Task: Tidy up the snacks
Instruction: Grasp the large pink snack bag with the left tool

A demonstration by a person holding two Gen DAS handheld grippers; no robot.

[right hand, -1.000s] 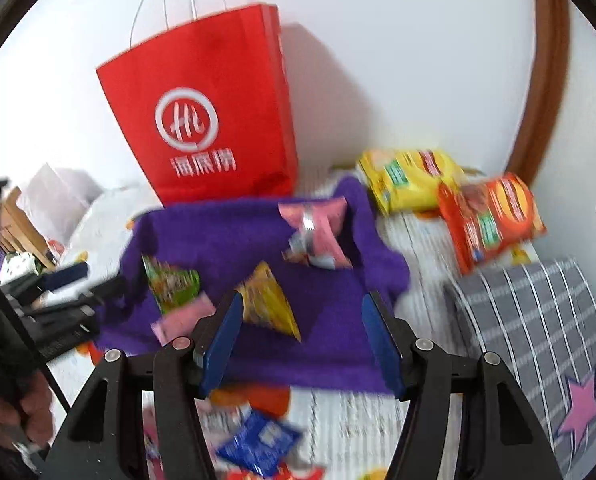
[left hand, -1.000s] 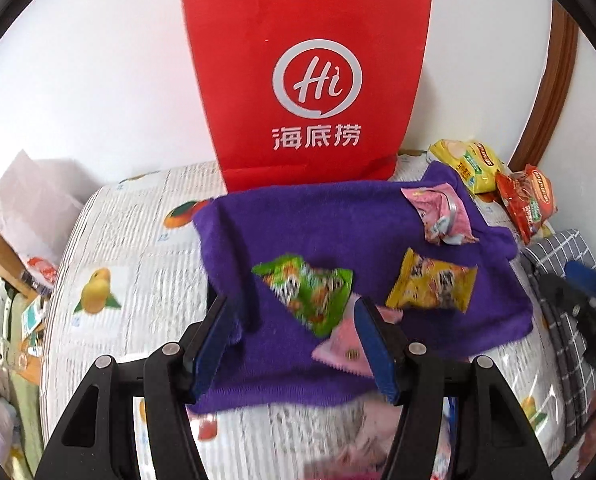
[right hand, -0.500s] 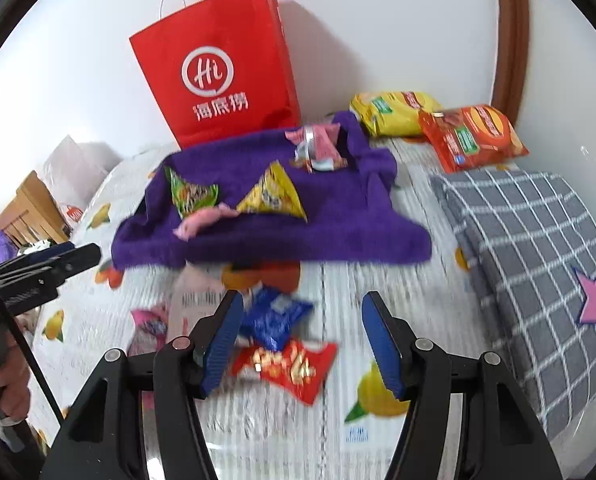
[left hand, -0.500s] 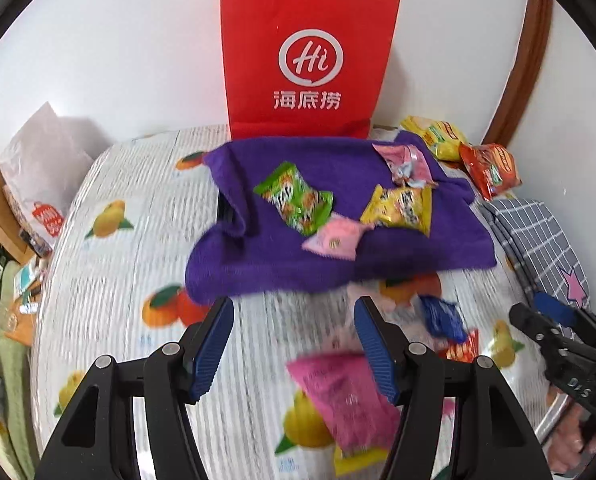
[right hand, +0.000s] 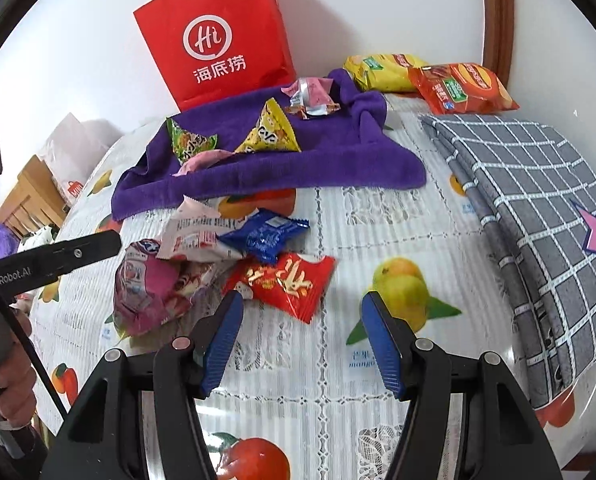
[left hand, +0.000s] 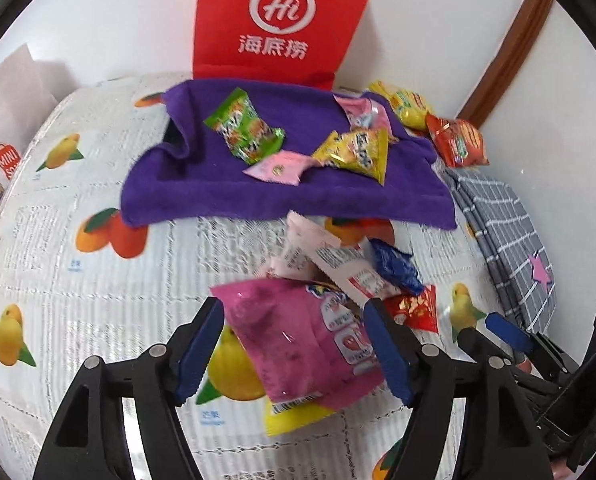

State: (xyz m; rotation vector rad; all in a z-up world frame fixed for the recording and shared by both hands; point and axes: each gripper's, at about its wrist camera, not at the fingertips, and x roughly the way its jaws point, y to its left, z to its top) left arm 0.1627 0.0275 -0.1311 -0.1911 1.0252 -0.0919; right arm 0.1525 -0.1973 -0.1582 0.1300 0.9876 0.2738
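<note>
A purple towel [left hand: 218,192] [right hand: 337,160] lies at the back of the table and carries green [left hand: 244,128], small pink [left hand: 280,168], yellow [left hand: 357,152] and pink-silver [right hand: 307,96] snack packets. A loose pile lies in front of it: a big magenta bag [left hand: 298,340] [right hand: 150,288], a white-pink packet [left hand: 325,256], a blue packet [right hand: 264,236] and a red packet [right hand: 288,280]. My left gripper [left hand: 294,344] is open with its fingers on either side of the magenta bag. My right gripper [right hand: 301,344] is open and empty, just in front of the red packet.
A red paper bag [right hand: 218,36] stands against the wall behind the towel. Yellow [right hand: 377,72] and red [right hand: 457,88] chip bags lie at the back right. A grey checked cloth [right hand: 537,200] covers the table's right side. A white bag [left hand: 10,92] stands at the left.
Both grippers pulled back from the towel toward the table's front. The loose pile came into view, and my left gripper now straddles the magenta bag.
</note>
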